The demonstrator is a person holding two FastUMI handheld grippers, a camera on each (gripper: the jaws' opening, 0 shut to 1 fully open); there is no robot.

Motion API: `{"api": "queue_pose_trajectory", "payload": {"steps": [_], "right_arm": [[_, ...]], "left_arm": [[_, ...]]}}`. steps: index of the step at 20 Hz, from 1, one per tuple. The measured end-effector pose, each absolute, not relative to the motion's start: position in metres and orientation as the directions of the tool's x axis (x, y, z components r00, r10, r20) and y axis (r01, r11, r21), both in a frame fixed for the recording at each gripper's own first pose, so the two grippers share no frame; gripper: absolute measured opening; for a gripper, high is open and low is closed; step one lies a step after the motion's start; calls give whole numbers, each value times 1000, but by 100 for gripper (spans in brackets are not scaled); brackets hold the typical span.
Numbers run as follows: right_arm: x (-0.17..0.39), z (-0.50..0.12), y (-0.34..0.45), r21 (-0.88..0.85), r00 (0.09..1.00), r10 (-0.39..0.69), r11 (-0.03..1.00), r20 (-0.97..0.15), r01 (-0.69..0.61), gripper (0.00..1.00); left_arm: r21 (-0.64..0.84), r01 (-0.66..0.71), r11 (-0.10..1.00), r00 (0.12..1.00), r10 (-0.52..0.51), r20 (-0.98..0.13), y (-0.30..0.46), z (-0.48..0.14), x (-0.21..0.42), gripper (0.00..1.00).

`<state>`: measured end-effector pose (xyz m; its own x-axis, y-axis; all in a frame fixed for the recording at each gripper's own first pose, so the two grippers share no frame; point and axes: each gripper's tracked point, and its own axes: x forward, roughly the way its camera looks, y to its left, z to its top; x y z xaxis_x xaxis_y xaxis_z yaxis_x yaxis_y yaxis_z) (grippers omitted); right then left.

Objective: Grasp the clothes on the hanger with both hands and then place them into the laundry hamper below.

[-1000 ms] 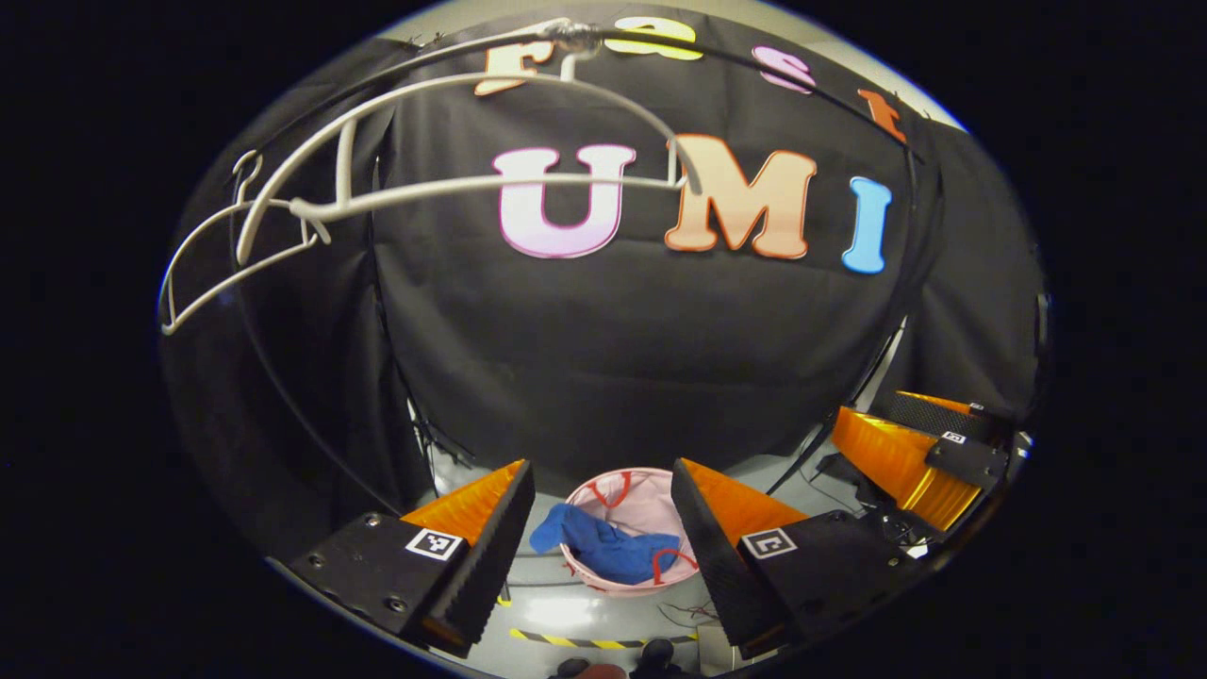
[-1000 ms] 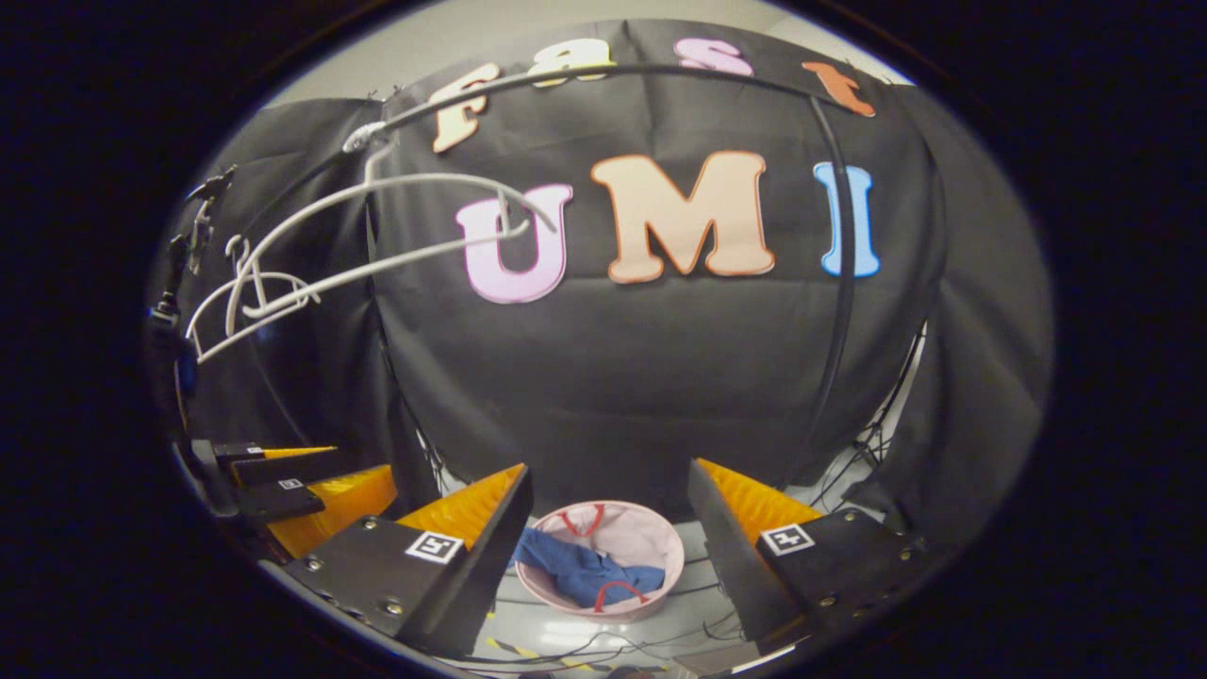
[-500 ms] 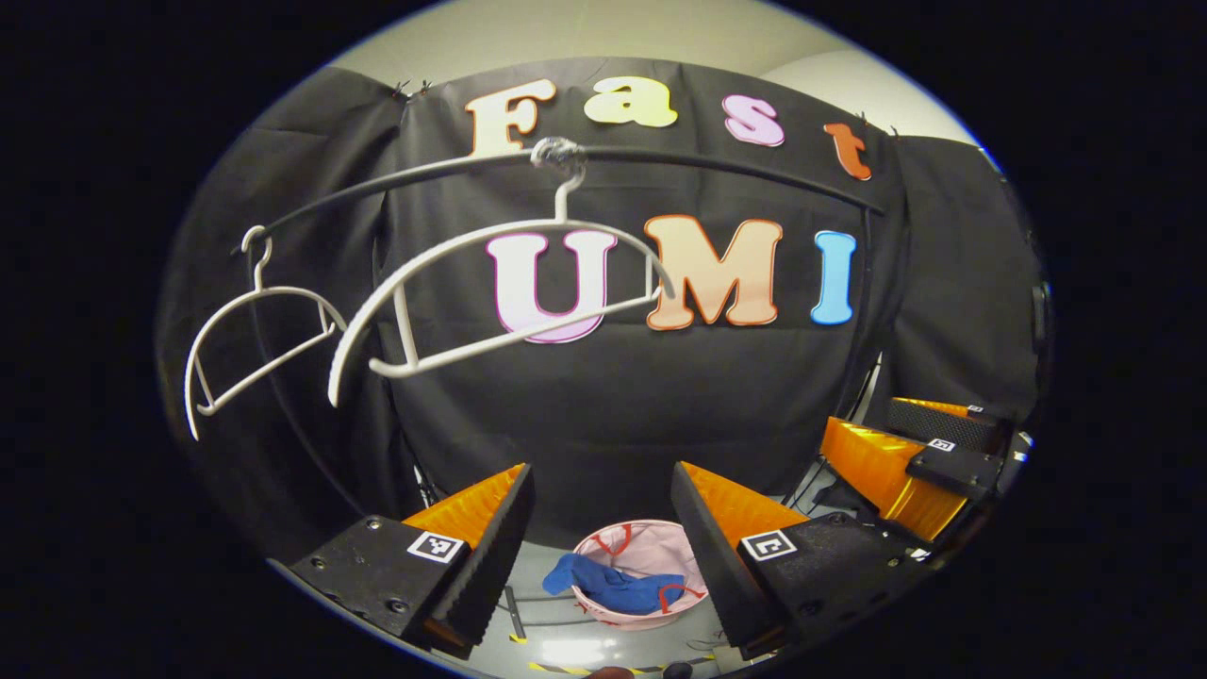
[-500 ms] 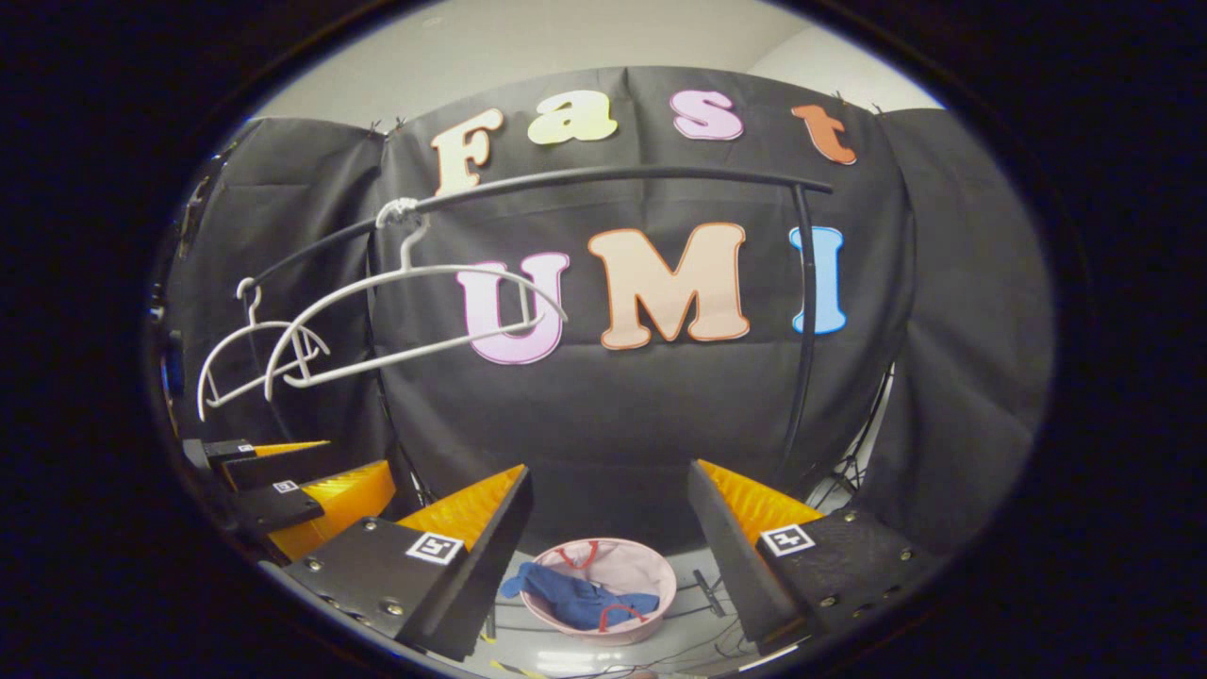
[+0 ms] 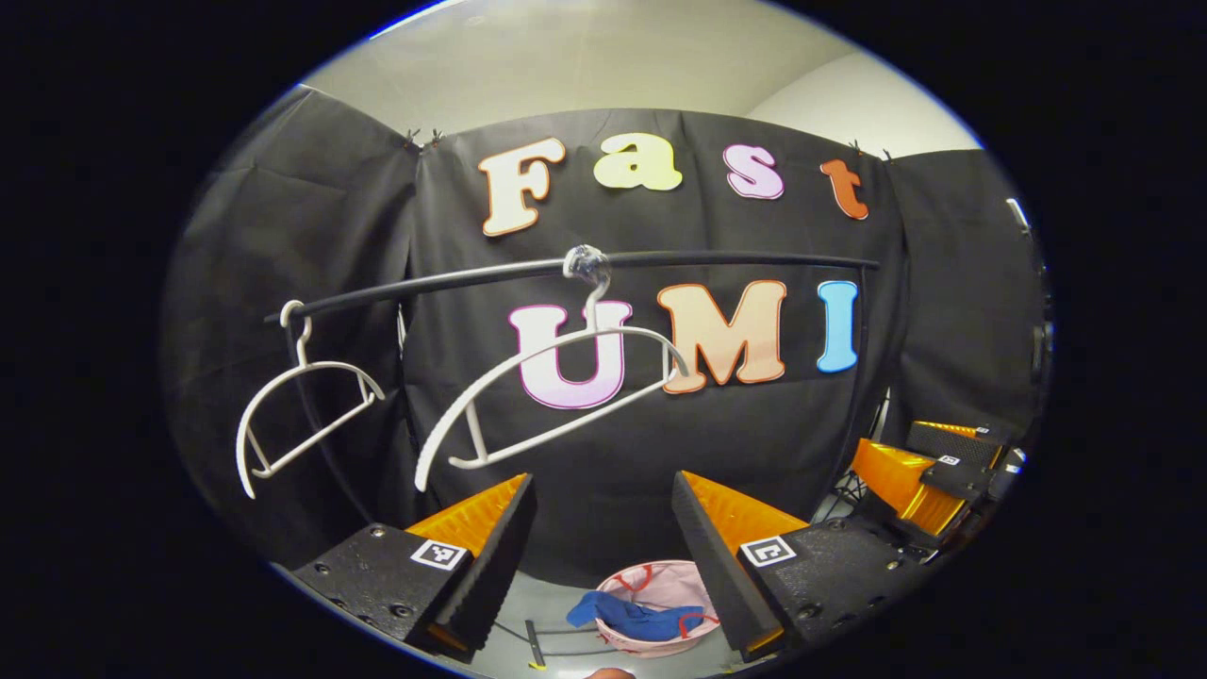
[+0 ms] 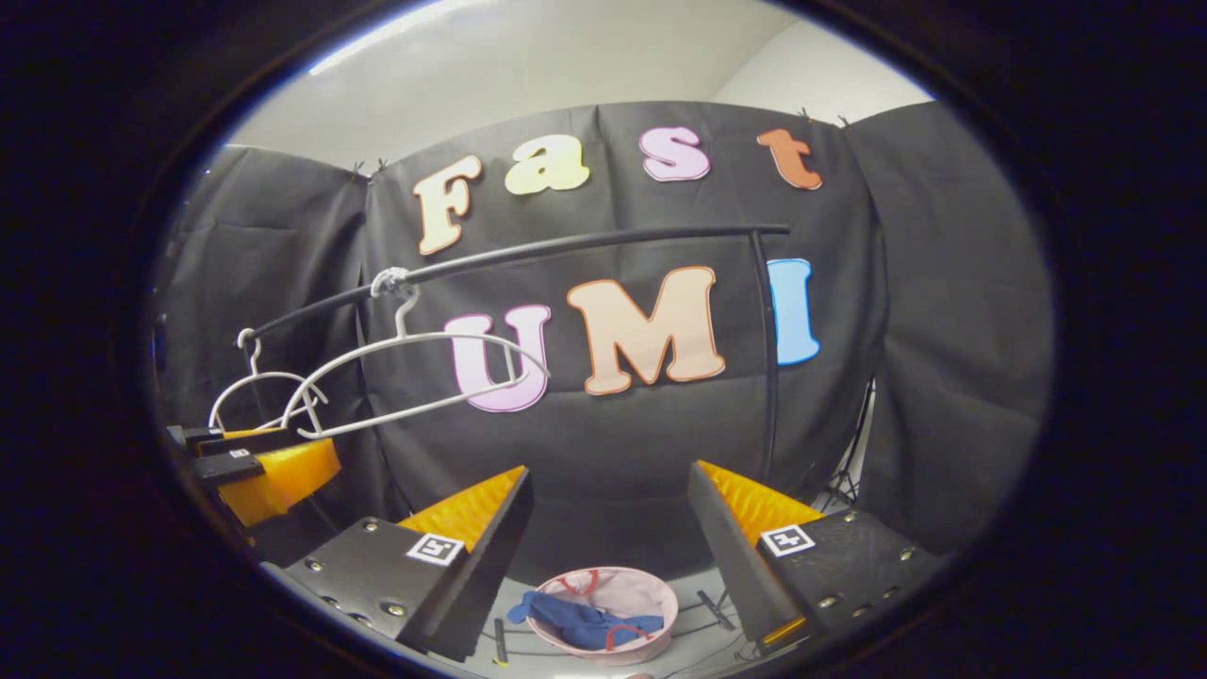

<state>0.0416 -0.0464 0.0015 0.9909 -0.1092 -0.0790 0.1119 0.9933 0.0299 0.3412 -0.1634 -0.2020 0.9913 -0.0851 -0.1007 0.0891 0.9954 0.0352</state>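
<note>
From my left hand-held gripper [image 5: 602,542] I see its fingers spread wide with nothing between them; the right hand-held gripper [image 6: 608,533] stands just as wide and just as empty. The blue garment [image 5: 634,618] lies in the pink laundry hamper [image 5: 666,583] down at 6 o'clock in both views, one end draped over the rim on the 9 o'clock side. Up at 12 o'clock the black rail [image 5: 717,261] carries two bare white hangers: the large hanger [image 5: 552,394] near the middle, tilted, and the small hanger [image 5: 300,415] out at 9 o'clock. I judge the drop is done and only that overhanging end is left to tidy. The cloth looks light, soft and limp, so it will fold and sag wherever I take it; I would pinch a bunched fold near the middle of the heap, not the loose edge, which may slide out. The hamper looks thin-walled and may tip if I drag the cloth sideways
</note>
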Motion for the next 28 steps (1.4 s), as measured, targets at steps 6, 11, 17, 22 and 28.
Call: {"api": "queue_pose_trajectory", "payload": {"steps": [6, 11, 17, 22, 28], "right_arm": [[15, 3, -47, -10, 995, -94, 996, -39, 93, 92], [-17, -3, -30, -41, 999, -43, 998, -31, 42, 100], [-44, 3, -22, -13, 998, -59, 998, 9, 59, 93], [-50, 25, -18, 33, 997, -45, 999, 56, 43, 93], [-44, 33, -23, 40, 998, -20, 999, 60, 17, 94]], "left_arm": [[49, 103, 993, 994, -100, -50, -159, -192, 316, 89], [38, 155, 987, 988, -155, -7, -160, -192, 288, 90], [31, 219, 975, 976, -219, -7, -167, -199, 277, 90], [40, 200, 979, 979, -201, 23, -158, -187, 290, 89], [39, 189, 981, 981, -190, 33, -154, -181, 300, 90]]}}
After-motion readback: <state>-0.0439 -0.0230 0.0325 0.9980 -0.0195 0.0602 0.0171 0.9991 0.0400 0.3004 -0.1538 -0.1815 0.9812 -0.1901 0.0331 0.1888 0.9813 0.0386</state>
